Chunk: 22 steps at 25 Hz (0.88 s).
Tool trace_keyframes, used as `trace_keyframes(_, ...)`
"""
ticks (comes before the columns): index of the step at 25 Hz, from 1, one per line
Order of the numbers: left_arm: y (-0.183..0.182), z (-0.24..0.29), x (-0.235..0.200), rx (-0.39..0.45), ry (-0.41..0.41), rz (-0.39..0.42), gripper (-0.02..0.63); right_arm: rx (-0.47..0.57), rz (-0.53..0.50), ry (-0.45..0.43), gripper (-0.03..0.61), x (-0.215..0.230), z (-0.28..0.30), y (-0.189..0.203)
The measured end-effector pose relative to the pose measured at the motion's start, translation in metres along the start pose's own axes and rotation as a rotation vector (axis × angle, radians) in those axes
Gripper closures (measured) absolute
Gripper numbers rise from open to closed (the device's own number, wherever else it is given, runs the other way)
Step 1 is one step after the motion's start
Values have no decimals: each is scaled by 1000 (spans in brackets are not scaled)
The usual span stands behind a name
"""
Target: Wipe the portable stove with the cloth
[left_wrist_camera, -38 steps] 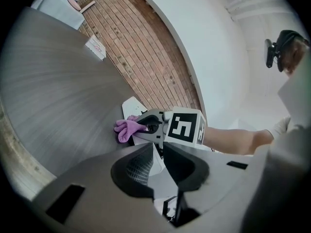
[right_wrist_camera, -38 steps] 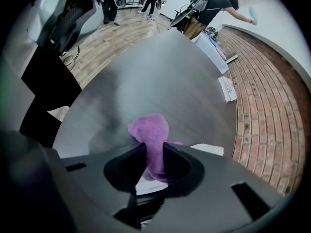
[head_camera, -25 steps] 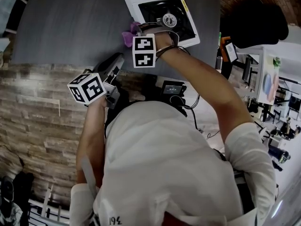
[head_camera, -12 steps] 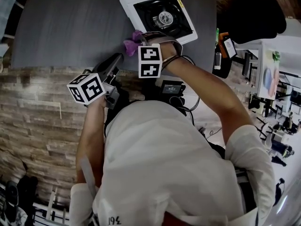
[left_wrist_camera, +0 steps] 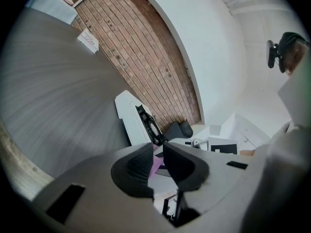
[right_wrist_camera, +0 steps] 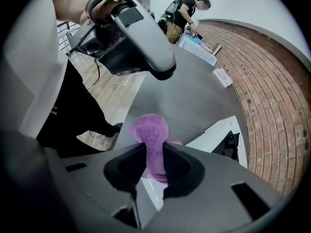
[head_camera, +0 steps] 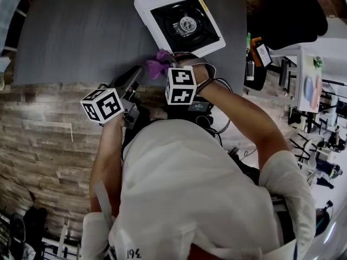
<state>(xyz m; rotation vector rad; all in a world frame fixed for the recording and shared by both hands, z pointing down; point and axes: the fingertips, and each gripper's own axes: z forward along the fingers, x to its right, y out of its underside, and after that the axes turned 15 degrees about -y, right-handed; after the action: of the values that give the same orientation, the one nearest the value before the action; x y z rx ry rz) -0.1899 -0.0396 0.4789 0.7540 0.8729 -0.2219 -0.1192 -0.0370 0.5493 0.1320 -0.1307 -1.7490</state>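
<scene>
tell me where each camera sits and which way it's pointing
Head view: on the person's head, facing steeply down at the table and stove; shirt, both arms show.
Left gripper view: on the left tongs, facing along the table toward the stove and brick wall; tips slightly apart, empty.
Right gripper view: on the right tongs, shut on the cloth, facing the left tongs; a forearm shows.
Shared: both gripper views catch the stove.
</scene>
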Motion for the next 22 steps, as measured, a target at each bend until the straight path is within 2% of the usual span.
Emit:
trace_keyframes(15,9,8,-5,-43,27,5,545,40,72,-76,482,-30,-17,11)
trace_keyframes(18,10,11,-8,-50,34,4,545,74,85,-54,482,-24,-36,6)
trace_keyframes(22,10,13,-8,-47,52,-2,545,107,89,34,482,5,-62,-7)
